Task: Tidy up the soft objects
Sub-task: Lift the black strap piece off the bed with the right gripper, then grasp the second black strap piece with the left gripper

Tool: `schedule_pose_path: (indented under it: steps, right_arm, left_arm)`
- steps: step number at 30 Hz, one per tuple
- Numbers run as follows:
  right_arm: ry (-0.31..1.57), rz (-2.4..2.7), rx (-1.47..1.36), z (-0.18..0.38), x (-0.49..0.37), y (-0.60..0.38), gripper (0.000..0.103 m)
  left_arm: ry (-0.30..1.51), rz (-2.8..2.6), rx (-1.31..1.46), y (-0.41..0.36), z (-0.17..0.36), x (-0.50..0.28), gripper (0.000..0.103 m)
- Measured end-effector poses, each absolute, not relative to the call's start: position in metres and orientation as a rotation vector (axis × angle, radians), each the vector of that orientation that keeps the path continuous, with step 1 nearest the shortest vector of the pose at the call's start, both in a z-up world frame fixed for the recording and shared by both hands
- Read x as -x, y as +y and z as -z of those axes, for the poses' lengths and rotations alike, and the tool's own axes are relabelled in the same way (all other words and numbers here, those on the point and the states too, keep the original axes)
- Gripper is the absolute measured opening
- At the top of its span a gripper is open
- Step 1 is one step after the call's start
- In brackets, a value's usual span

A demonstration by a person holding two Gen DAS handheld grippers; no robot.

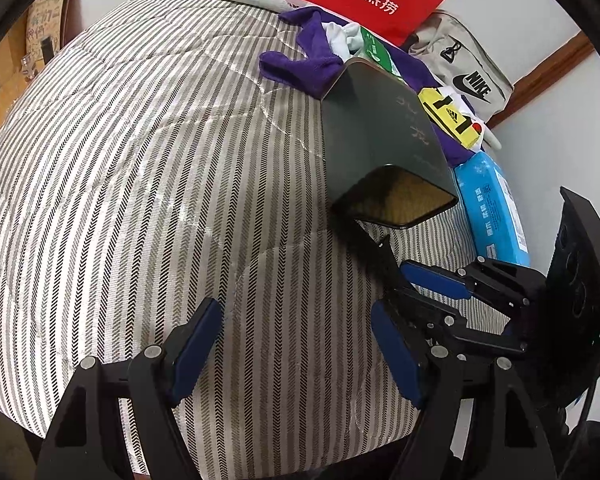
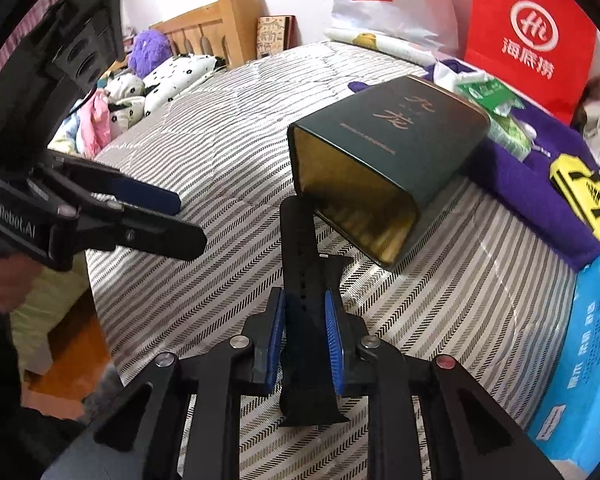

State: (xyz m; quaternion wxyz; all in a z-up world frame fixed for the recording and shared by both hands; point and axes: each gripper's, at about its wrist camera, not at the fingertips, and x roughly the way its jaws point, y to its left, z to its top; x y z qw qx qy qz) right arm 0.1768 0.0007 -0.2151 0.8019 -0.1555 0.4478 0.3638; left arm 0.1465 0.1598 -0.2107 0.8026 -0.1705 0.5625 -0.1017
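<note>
- Black and rubbery, the watch strap (image 2: 300, 280) is pinched between the blue pads of the right gripper (image 2: 305, 340), its free end pointing at the mouth of the dark green tin (image 2: 384, 160), which lies on its side on the striped bed (image 2: 220, 152).
- Left gripper (image 1: 296, 344) hangs with its jaws wide and holds nothing, just above the quilt beside the tin.
- To do this step well, I judge the strap should go in end-first along the tin's length — low, so the floppy tip does not catch the rim; the free gripper could steady the tin, which may slide on the soft quilt.
- Right wrist view alone shows the grip on the strap and the gold inside of the tin.
- Left wrist view alone shows the purple cloth (image 1: 300, 64) bunched behind the tin and the grey Nike bag (image 1: 460, 68) against the wall.
</note>
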Motion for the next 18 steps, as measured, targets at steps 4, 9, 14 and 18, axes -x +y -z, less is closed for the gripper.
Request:
schedule_pose_path:
  steps: [4, 9, 14, 18]
  right_arm:
    - [0.979, -0.786, 0.302, 0.211, -0.173, -0.008, 0.020]
    - [0.976, -0.781, 0.223, 0.202, -0.163, -0.027, 0.020]
    - [0.976, -0.739, 0.196, 0.200, -0.148, -0.051, 0.020]
    - [0.979, -0.688, 0.178, 0.203, -0.134, -0.079, 0.020]
  left_arm:
    - [1.205, 0.210, 0.349, 0.158, 0.211, -0.145, 0.076]
    - [1.206, 0.181, 0.313, 0.151, 0.210, -0.144, 0.076]
    - [1.218, 0.145, 0.259, 0.134, 0.210, -0.142, 0.076]
    - [1.217, 0.115, 0.147, 0.106, 0.212, -0.143, 0.080]
